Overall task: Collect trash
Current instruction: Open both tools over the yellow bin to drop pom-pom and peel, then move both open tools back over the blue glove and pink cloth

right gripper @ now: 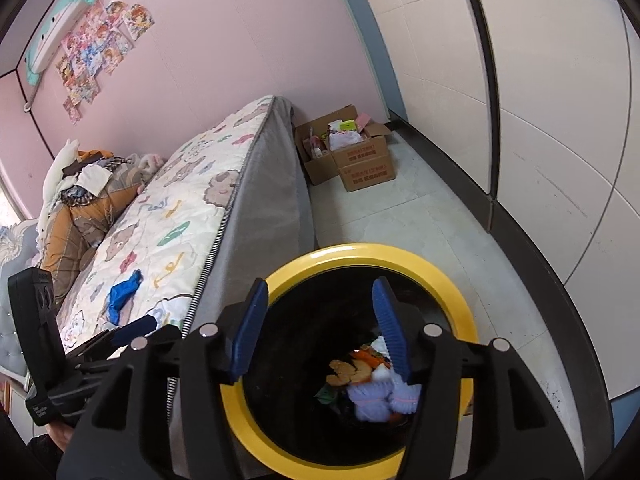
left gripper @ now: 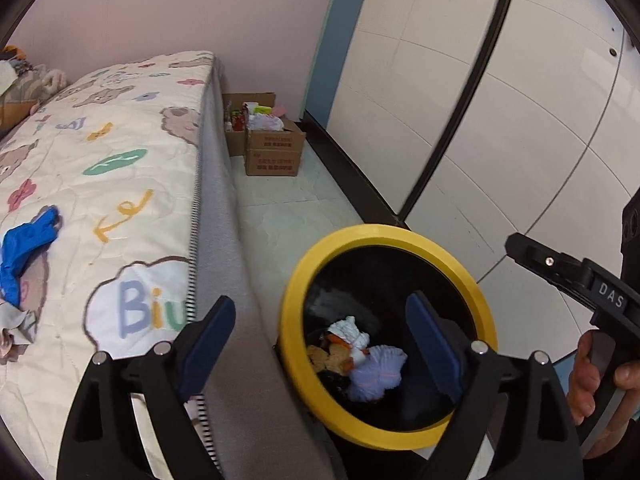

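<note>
A black trash bin with a yellow rim [left gripper: 384,236] stands on the floor against the bed's side. Down in it lie a lilac knitted piece [left gripper: 376,372], a white crumpled piece [left gripper: 350,330] and brown and orange scraps. My left gripper [left gripper: 320,308] hangs open above the bin's left rim with nothing between its blue pads. My right gripper [right gripper: 320,288] hangs open over the bin's mouth [right gripper: 360,250], also with nothing between its pads; the lilac piece [right gripper: 380,398] lies below it. A blue cloth [left gripper: 28,244] [right gripper: 124,292] lies on the bed.
The bed [left gripper: 132,184] with a cartoon quilt fills the left, its grey side [right gripper: 264,216] touching the bin. Open cardboard boxes [left gripper: 268,148] [right gripper: 356,156] sit at the far wall. White wardrobe doors [left gripper: 480,120] run along the right. Plush toys [right gripper: 80,188] pile at the bed's head.
</note>
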{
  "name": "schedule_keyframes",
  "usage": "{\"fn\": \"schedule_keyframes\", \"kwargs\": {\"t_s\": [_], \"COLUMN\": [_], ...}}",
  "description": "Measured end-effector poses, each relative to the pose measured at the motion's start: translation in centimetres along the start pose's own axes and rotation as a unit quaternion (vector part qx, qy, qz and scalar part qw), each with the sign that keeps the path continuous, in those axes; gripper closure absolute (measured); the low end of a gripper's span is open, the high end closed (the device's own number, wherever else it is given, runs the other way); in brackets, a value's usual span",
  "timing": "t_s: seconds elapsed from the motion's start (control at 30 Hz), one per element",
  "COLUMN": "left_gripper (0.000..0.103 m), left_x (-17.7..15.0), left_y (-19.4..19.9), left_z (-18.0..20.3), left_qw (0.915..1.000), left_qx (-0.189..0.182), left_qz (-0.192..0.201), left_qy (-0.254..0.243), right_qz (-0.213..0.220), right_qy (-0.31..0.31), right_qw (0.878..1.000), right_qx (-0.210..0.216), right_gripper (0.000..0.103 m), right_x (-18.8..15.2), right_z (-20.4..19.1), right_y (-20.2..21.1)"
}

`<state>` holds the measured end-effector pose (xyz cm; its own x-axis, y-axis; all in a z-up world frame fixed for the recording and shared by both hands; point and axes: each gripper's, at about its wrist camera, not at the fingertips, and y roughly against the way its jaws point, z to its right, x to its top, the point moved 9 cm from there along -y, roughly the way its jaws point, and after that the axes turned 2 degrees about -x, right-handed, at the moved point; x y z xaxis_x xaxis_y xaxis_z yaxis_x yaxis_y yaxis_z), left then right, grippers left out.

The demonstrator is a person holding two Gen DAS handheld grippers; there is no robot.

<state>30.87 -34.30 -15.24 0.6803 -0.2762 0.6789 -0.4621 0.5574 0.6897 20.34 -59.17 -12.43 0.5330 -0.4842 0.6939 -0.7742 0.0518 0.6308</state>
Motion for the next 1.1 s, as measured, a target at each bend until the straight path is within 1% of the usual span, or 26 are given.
{"fn": "schedule_keyframes", "kwargs": {"t_s": [0.17, 0.27, 0.4, 0.5, 0.6, 0.73, 0.83, 0.9, 1.03, 1.1], "left_gripper": [0.019, 0.019, 0.019, 0.019, 0.019, 0.019, 0.019, 0.019, 0.019, 0.019], "left_x": [0.0, -0.2, -0.5, -0.8, -1.1, -1.6, -2.2, -2.5, -3.1, -3.5], "left_y": [1.5, 2.7, 4.4, 6.1, 7.0, 8.4, 9.1, 9.4, 9.5, 9.5], "left_z": [-4.0, -6.5, -10.1, -13.3, -16.2, -20.8, -23.4, -25.0, -27.7, -28.9], "left_qw": [0.999, 0.9975, 0.9943, 0.9899, 0.9856, 0.9774, 0.9726, 0.9694, 0.9614, 0.9583], "left_qx": [0.028, 0.049, 0.08, 0.114, 0.136, 0.17, 0.183, 0.192, 0.212, 0.212], "left_qz": [0.01, 0.019, 0.031, 0.042, 0.044, 0.045, 0.044, 0.043, 0.042, 0.042], "left_qy": [0.032, 0.046, 0.063, 0.073, 0.09, 0.118, 0.136, 0.147, 0.17, 0.187], "right_qz": [0.002, -0.001, -0.015, -0.031, -0.045, -0.059, -0.074, -0.079, -0.101, -0.115], "right_qy": [0.022, 0.035, 0.057, 0.083, 0.11, 0.157, 0.186, 0.201, 0.238, 0.249], "right_qw": [1.0, 0.998, 0.995, 0.99, 0.983, 0.971, 0.96, 0.954, 0.938, 0.932], "right_qx": [0.022, 0.047, 0.08, 0.112, 0.137, 0.168, 0.194, 0.209, 0.23, 0.238], "right_gripper": [0.041, 0.038, 0.033, 0.029, 0.028, 0.026, 0.025, 0.025, 0.025, 0.025], "right_x": [0.6, 1.0, 1.2, 1.1, 0.8, 0.1, -0.4, -0.7, -1.9, -2.7], "right_z": [-3.1, -5.9, -10.1, -14.0, -18.1, -23.7, -27.9, -29.9, -34.3, -36.2], "right_y": [0.0, -0.7, -1.9, -3.4, -4.9, -7.1, -9.2, -10.2, -13.5, -15.2]}}
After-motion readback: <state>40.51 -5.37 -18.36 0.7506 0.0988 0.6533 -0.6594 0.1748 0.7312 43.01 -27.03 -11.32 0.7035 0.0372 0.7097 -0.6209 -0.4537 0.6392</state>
